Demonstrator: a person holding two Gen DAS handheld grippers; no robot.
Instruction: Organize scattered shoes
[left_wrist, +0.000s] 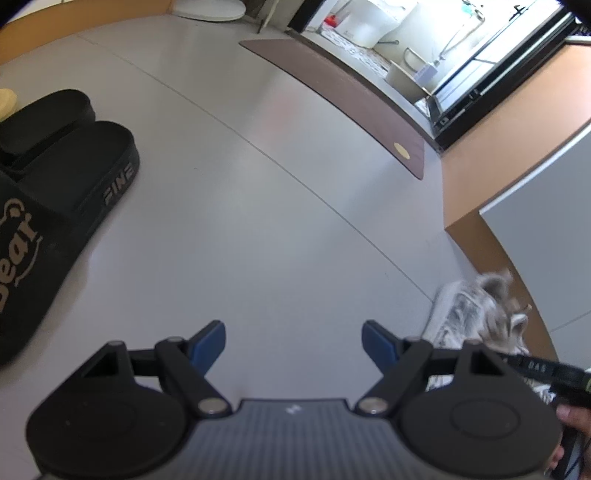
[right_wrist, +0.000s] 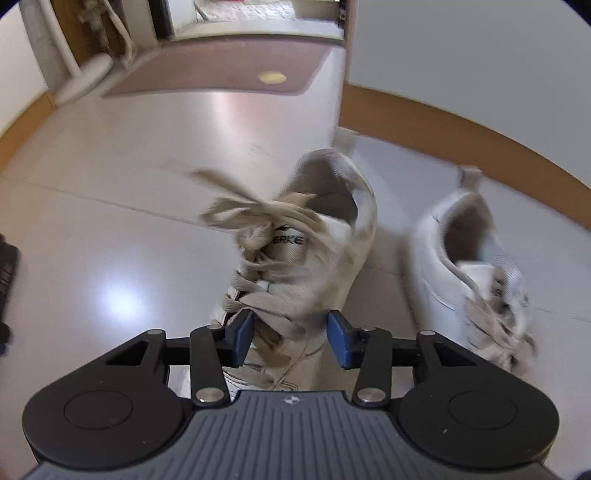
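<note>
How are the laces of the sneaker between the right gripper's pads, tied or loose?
Cannot tell for certain. The sneaker's beige laces bunch near the tongue with ends splayed outward, but blur hides any knot.

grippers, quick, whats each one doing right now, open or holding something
Left gripper: open, nothing between the jaws, bare floor below.
Right gripper: jaws around the laced front of the white sneaker; whether they press on it cannot be told.

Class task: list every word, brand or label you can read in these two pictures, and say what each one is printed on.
"FINE": side of the sole of the nearer black rubber slide sandal.
"Bear", first letter cut off: that sandal's strap.
"ERKE": tongue of the nearer white lace-up sneaker.
Letters on the black bar at right: too small to read.
</note>
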